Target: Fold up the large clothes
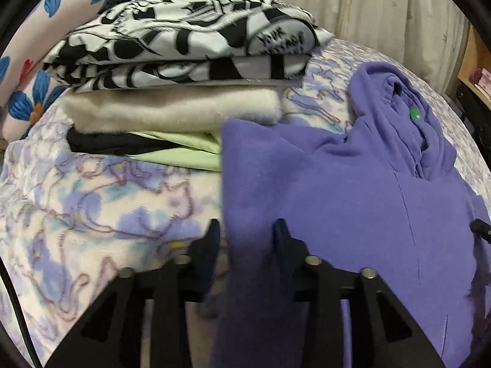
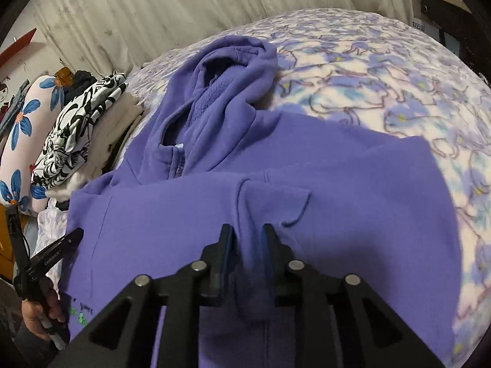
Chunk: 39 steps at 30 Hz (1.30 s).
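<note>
A purple hoodie [image 2: 276, 184] lies spread on a bed covered with a purple-flowered blanket [image 2: 383, 76]. Its hood [image 2: 233, 70] is bunched toward twelve o'clock, away from both tools, and its body runs down to the near edge of both views.

The left gripper [image 1: 247, 236] straddles the hoodie's left edge. A fold of purple fabric rises between its two fingers, which stand a little apart; I cannot tell whether the pads actually press on the cloth or only flank it. The left finger [image 1: 211, 239] sits over the blanket, just beside the garment's edge.

The right gripper [image 2: 247, 239] is over the middle of the hoodie's body. A raised ridge of fabric runs up between its narrowly parted fingers, close to the blue pads [image 2: 228, 254]; whether they bite it is also unclear to me.

In the right wrist view the other tool shows at eight o'clock, held in a person's hand [image 2: 40, 312] at the hoodie's edge.

At ten to eleven o'clock from the left gripper sits a stack of folded clothes [image 1: 178, 104]: a black-and-white printed piece [image 1: 184, 40] on top, a cream fleece [image 1: 172, 113] under it, and pale green [image 1: 190, 153] and black layers at the bottom. A pillow with blue flowers [image 1: 36, 61] leans behind the stack. A pale curtain [image 2: 153, 9] hangs beyond the bed.
</note>
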### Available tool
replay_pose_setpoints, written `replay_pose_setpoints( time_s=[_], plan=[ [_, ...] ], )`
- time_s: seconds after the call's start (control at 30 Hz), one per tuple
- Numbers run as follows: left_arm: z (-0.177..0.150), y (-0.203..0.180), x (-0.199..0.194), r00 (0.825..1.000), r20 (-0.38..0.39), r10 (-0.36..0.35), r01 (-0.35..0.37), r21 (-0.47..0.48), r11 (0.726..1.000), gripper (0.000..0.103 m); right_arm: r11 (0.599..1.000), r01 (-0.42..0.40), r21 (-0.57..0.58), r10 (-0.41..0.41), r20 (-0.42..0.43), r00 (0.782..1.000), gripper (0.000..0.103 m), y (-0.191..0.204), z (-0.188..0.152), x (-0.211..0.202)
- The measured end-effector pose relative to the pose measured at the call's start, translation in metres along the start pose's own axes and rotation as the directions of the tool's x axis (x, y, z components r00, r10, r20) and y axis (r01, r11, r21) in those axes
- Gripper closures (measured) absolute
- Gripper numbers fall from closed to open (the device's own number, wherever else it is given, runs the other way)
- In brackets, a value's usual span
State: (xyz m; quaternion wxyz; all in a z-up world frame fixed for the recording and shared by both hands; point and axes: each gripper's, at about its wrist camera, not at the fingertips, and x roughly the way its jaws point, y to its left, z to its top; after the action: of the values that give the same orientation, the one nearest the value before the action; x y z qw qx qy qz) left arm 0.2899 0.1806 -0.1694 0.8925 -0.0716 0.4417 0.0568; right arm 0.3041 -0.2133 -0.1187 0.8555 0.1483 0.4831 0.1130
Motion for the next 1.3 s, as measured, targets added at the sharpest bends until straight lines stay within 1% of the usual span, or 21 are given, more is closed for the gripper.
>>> replay_pose_setpoints(
  time_s=[0.07, 0.1, 0.17, 0.23, 0.27, 0.33, 0.4, 0.47, 0.57, 0.67, 0.73, 0.8, 0.9, 0.93, 0.97, 1.0, 1.03, 1.1, 1.13, 1.2, 1.3],
  plan=[
    [0.003, 0.002, -0.009, 1.000, 0.007, 0.001, -0.001, 0.010, 1.000, 0.063, 1.000, 0.007, -0.011, -0.006, 0.037, 0.999, 0.064, 0.002, -0.001, -0.016],
    [0.003, 0.000, -0.014, 1.000, 0.016, 0.007, -0.008, 0.023, 1.000, 0.062, 1.000, 0.010, -0.026, -0.008, 0.058, 0.998, 0.064, 0.005, -0.001, -0.026],
    [0.001, -0.012, -0.031, 0.999, 0.026, 0.019, -0.021, 0.099, 0.995, 0.055, 0.999, 0.005, -0.049, -0.001, 0.078, 0.997, 0.063, 0.012, -0.003, -0.039],
    [-0.002, -0.025, -0.044, 1.000, 0.021, -0.011, 0.007, 0.141, 0.990, 0.055, 0.997, -0.005, -0.081, 0.011, 0.080, 0.997, 0.063, 0.024, -0.008, -0.044],
    [-0.003, -0.033, -0.052, 0.999, 0.021, -0.042, 0.038, 0.151, 0.988, 0.055, 0.995, -0.009, -0.097, 0.017, 0.080, 0.997, 0.063, 0.029, -0.009, -0.045],
    [-0.004, -0.044, -0.062, 0.996, 0.000, -0.089, 0.088, 0.132, 0.987, 0.055, 0.988, -0.019, -0.155, 0.032, 0.082, 0.996, 0.063, 0.051, -0.014, -0.044],
    [-0.004, -0.055, -0.066, 0.989, -0.038, -0.144, 0.147, 0.071, 0.987, 0.055, 0.982, -0.041, -0.185, 0.056, 0.076, 0.996, 0.063, 0.068, -0.019, -0.040],
    [-0.005, -0.068, -0.063, 0.986, -0.023, -0.166, 0.167, 0.055, 0.984, 0.055, 0.976, -0.070, -0.204, 0.086, 0.068, 0.994, 0.063, 0.084, -0.023, -0.032],
    [-0.013, -0.082, -0.049, 0.993, 0.001, -0.122, 0.122, 0.039, 0.992, 0.055, 0.973, -0.096, -0.210, 0.105, 0.035, 0.994, 0.063, 0.102, -0.028, -0.012],
    [-0.025, -0.084, -0.025, 0.995, -0.037, -0.093, 0.093, -0.001, 0.996, 0.055, 0.970, -0.100, -0.221, 0.099, -0.019, 0.995, 0.063, 0.109, -0.038, 0.012],
    [-0.032, -0.080, -0.012, 0.994, -0.056, -0.093, 0.093, -0.016, 0.996, 0.054, 0.969, -0.057, -0.241, 0.050, -0.038, 0.998, 0.064, 0.104, -0.044, 0.024],
    [-0.036, -0.078, -0.011, 0.995, -0.025, -0.098, 0.098, 0.008, 0.995, 0.048, 0.971, -0.044, -0.236, 0.039, -0.025, 0.999, 0.066, 0.091, -0.045, 0.023],
    [-0.035, -0.069, -0.011, 0.994, -0.016, -0.111, 0.111, 0.027, 0.993, 0.047, 0.982, 0.027, -0.186, -0.026, 0.008, 1.000, 0.072, 0.055, -0.039, 0.011],
    [-0.035, -0.066, -0.011, 0.993, -0.015, -0.113, 0.113, 0.024, 0.993, 0.047, 0.987, 0.023, -0.156, -0.022, 0.009, 1.000, 0.076, 0.039, -0.037, 0.007],
    [-0.035, -0.060, -0.010, 0.993, -0.012, -0.117, 0.117, 0.018, 0.993, 0.047, 0.992, 0.005, -0.129, -0.005, 0.004, 1.000, 0.086, 0.024, -0.036, 0.003],
    [-0.034, -0.055, -0.010, 0.992, -0.011, -0.128, 0.128, 0.012, 0.992, 0.047, 0.994, -0.006, -0.113, 0.006, -0.003, 1.000, 0.099, 0.017, -0.036, 0.001],
    [-0.035, -0.051, -0.010, 0.990, -0.010, -0.139, 0.139, 0.007, 0.990, 0.047, 0.995, -0.024, -0.096, 0.023, -0.010, 1.000, 0.102, 0.009, -0.037, -0.003],
    [-0.035, -0.049, -0.012, 0.990, -0.008, -0.143, 0.143, 0.009, 0.990, 0.047, 0.995, -0.034, -0.094, 0.033, -0.007, 0.999, 0.102, 0.008, -0.039, -0.010],
    [-0.035, -0.050, -0.013, 0.991, -0.010, -0.132, 0.132, 0.019, 0.991, 0.047, 0.994, -0.020, -0.104, 0.020, -0.002, 1.000, 0.102, 0.010, -0.040, -0.014],
    [-0.036, -0.053, -0.016, 0.994, -0.017, -0.110, 0.111, 0.037, 0.993, 0.047, 0.993, 0.036, -0.108, -0.035, 0.009, 0.999, 0.089, 0.014, -0.043, -0.020],
    [-0.038, -0.053, -0.028, 0.995, -0.035, -0.097, 0.098, 0.039, 0.994, 0.047, 0.996, 0.023, -0.081, -0.022, 0.007, 1.000, 0.080, 0.013, -0.048, -0.032]
  ],
)
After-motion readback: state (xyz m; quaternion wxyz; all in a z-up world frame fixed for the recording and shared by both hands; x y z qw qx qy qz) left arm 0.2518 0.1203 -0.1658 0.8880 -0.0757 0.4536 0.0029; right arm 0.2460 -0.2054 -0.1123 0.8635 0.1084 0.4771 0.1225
